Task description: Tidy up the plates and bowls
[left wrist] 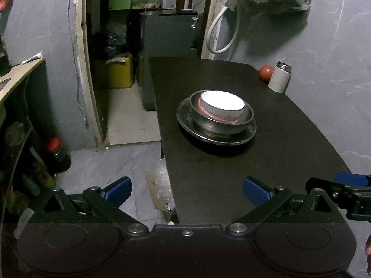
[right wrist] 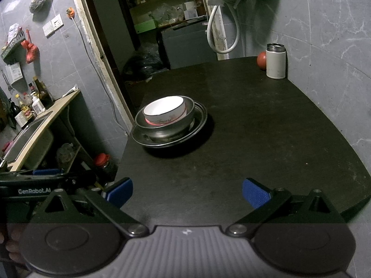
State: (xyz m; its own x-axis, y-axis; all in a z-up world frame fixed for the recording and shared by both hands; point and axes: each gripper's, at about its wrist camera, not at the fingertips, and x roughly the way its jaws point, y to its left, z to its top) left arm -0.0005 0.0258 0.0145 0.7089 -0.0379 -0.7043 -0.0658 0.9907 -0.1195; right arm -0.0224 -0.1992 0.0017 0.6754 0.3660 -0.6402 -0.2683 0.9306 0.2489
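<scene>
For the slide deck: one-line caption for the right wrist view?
Open right gripper faces a white bowl nested in a steel bowl on a steel plate, on a dark table.

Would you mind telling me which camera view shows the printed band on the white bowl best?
The right wrist view: the white bowl turns its band toward the camera, lettering and pink base visible. In the left wrist view the bowl shows only a strip of band above the steel bowl's rim.
</scene>
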